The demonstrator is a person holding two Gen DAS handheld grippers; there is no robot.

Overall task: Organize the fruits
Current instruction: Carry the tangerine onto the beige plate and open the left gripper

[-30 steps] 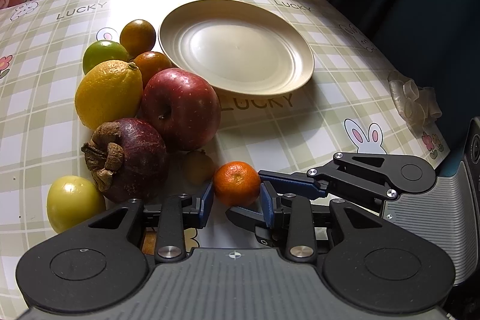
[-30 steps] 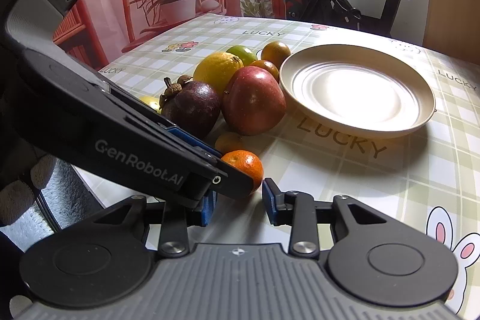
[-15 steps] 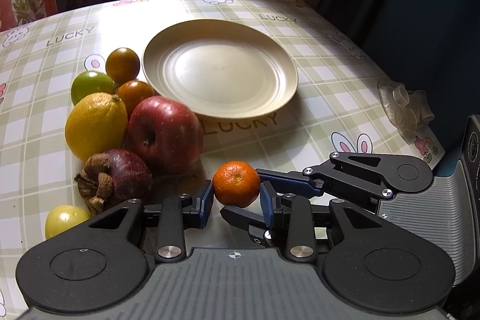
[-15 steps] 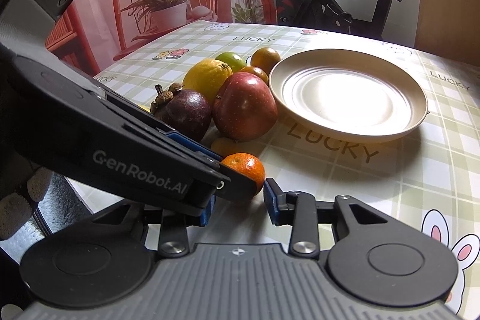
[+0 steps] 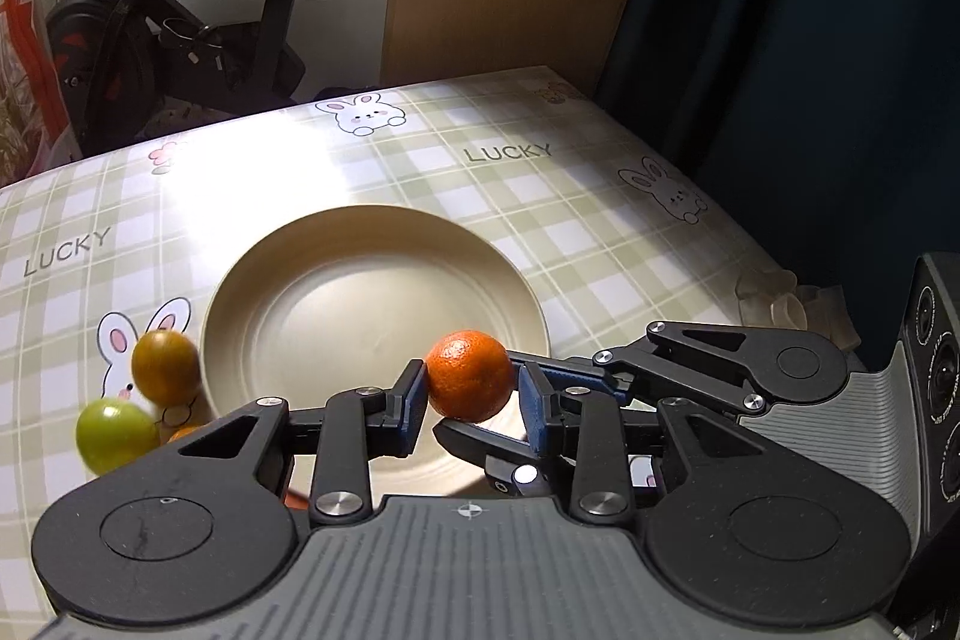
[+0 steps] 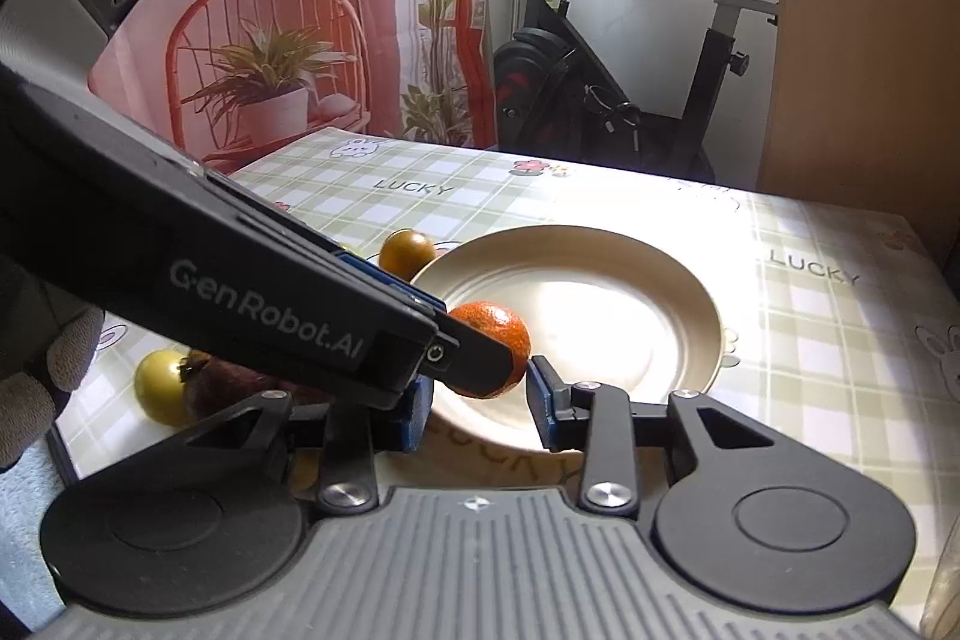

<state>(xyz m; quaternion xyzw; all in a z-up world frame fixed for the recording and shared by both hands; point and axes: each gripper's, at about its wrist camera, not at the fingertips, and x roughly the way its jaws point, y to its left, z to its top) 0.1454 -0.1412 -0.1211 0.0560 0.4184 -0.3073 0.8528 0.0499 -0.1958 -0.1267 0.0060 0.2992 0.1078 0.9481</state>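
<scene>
A small orange mandarin (image 5: 471, 376) hangs over the near rim of the cream plate (image 5: 372, 292), clear of the tablecloth. My left gripper (image 5: 471, 400) is shut on it, with a blue pad on each side. From the right, the right gripper's fingers (image 5: 600, 370) reach in and pinch the same fruit above and below. In the right wrist view the mandarin (image 6: 504, 334) sits between the pads of my right gripper (image 6: 478, 394), which is shut on it. The left gripper's finger (image 6: 360, 328) hides the left pad. The plate (image 6: 600, 316) lies just beyond.
Left of the plate lie a brownish-orange fruit (image 5: 165, 367) and a green one (image 5: 114, 436). A yellow-green fruit (image 6: 159, 385) and a dark mangosteen (image 6: 228, 388) sit near a gloved hand (image 6: 36, 388). Crumpled clear plastic (image 5: 774, 298) rests at the table's right edge. An exercise bike stands behind.
Both grippers rose with the mandarin off the tablecloth and carried it forward over the plate's near rim. The apple, lemon and mangosteen slid out of the left wrist view.
</scene>
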